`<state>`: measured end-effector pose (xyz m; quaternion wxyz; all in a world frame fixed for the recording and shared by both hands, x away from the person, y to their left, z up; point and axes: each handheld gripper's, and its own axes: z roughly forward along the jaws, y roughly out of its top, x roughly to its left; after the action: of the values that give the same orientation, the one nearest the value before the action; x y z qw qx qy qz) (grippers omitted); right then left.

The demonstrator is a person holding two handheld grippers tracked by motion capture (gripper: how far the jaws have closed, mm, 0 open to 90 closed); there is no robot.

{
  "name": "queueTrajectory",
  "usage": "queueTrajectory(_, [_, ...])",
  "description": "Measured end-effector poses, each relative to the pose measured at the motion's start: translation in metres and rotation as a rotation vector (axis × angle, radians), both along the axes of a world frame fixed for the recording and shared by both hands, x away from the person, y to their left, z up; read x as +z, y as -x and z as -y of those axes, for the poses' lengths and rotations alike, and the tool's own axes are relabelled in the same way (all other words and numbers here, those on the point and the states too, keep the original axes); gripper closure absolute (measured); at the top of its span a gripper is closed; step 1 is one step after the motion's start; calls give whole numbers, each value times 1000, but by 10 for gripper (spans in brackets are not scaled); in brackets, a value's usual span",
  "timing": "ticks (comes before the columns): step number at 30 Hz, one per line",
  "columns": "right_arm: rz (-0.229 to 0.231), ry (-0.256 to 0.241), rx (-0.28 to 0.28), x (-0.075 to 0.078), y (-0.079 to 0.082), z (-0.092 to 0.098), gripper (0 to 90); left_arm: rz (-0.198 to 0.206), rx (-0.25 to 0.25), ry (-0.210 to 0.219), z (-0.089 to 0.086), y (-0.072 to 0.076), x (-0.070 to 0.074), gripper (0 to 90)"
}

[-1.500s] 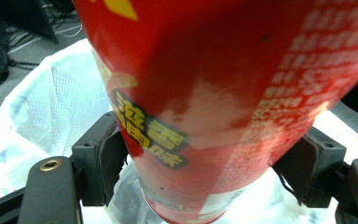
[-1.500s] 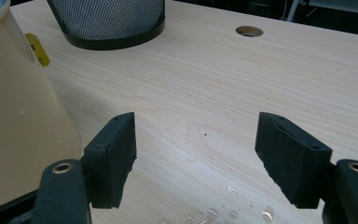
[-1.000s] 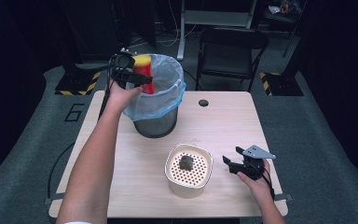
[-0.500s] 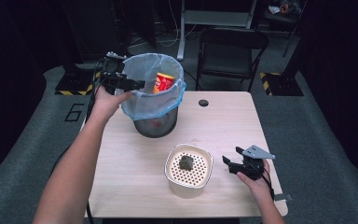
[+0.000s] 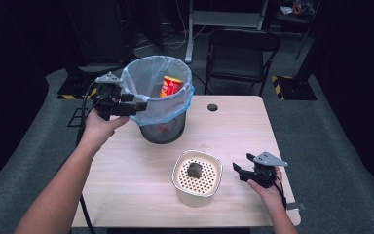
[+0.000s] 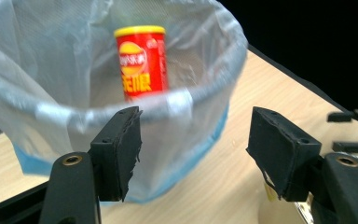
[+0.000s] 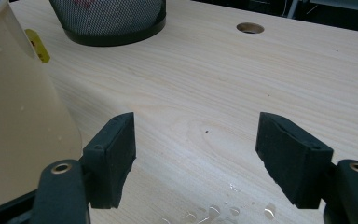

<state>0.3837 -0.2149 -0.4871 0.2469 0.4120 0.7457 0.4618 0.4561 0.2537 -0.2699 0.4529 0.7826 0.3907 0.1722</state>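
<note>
The left gripper (image 5: 139, 106), jaws spread and empty, hovers just outside the rim of a lined wire bin (image 5: 161, 124) where a red snack can (image 5: 169, 86) stands. Bare tabletop (image 5: 126, 170) lies between bin and cream perforated container (image 5: 196, 176). The right gripper (image 5: 240, 169), jaws apart, rests near the table's right edge.

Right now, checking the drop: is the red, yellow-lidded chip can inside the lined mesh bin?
Inside: the red chip can stands within the bin's bag.
</note>
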Motion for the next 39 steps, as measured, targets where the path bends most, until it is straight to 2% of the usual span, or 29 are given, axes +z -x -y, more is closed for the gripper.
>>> queueTrajectory(4, [-1, -1, -3, 0, 0, 0, 283, -6, -29, 35, -10, 15, -15, 349])
queueTrajectory(9, [-3, -1, -7, 0, 0, 0, 281, -14, -41, 54, -19, 31, -36, 363])
queueTrajectory(12, [-2, 4, -7, 0, 0, -1, 281, -3, -33, 31, -23, 38, -49, 365])
queueTrajectory(15, [-6, 3, -9, -1, 0, -1, 281, -13, -16, 17, -29, 43, -65, 365])
queueTrajectory(19, [-4, 8, -11, -1, 0, -1, 281, -48, 2, 46, -39, 50, -87, 365])
queueTrajectory(22, [-4, 8, -11, -2, -1, -1, 281, -57, 16, 42, -46, 58, -105, 362])
queueTrajectory(26, [-10, 10, -11, -2, -1, -1, 281, -60, 35, 58, -56, 67, -129, 349])
queueTrajectory(36, [-18, 22, -17, -5, -3, 0, 281, -75, 67, 1, -68, 80, -183, 337])
queueTrajectory(38, [-22, 24, -19, -6, -3, 0, 281, -80, 74, -28, -71, 80, -196, 328])
queueTrajectory(39, [-22, 24, -19, -6, -3, 0, 281, -80, 74, -28, -71, 80, -196, 322])
